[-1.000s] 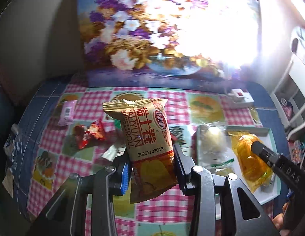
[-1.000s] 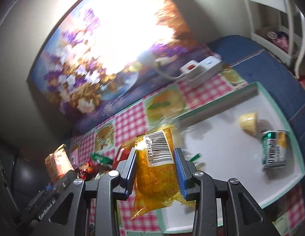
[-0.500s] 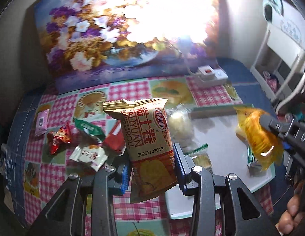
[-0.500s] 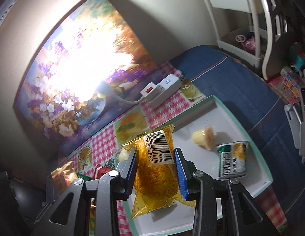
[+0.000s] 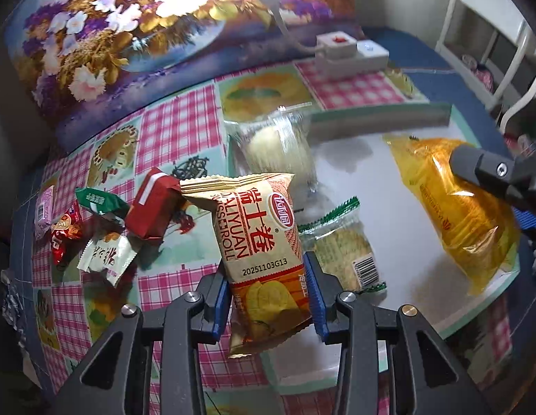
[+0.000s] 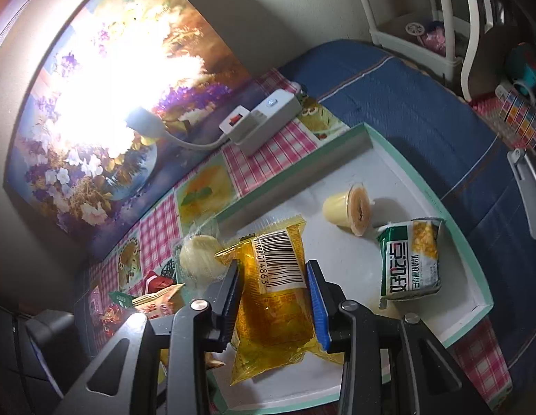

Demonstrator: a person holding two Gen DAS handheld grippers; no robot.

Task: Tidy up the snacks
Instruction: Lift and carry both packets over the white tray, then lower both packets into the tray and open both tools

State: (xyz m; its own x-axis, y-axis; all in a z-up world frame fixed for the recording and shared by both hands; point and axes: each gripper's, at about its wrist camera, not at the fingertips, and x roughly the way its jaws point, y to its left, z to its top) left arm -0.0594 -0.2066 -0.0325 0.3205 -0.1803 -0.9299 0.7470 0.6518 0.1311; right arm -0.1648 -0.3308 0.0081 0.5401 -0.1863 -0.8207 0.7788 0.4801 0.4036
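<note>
My left gripper [image 5: 268, 287] is shut on a tan and orange swiss roll packet [image 5: 261, 235], held upright over the near left corner of the white tray [image 5: 378, 117]. My right gripper [image 6: 273, 292] is shut on a yellow snack bag [image 6: 275, 297] with a barcode, held low over the tray [image 6: 482, 297]; that bag also shows at the right of the left wrist view [image 5: 454, 207]. In the tray lie a clear-wrapped bun [image 5: 278, 145], a green-edged cracker pack [image 5: 344, 245], a jelly cup [image 6: 347, 209] and a green snack pack [image 6: 411, 259].
Loose snacks lie on the checked cloth left of the tray: a red box [image 5: 152, 204], a green wrapper [image 5: 98, 200], a white wrapper [image 5: 107, 256], a red candy [image 5: 65, 233], a pink pack [image 5: 45, 211]. A power strip [image 5: 347, 52] and flower painting [image 5: 122, 34] stand behind.
Both grippers have moved right over the tray, each still holding its packet. The right gripper's yellow bag has come lower toward the tray floor.
</note>
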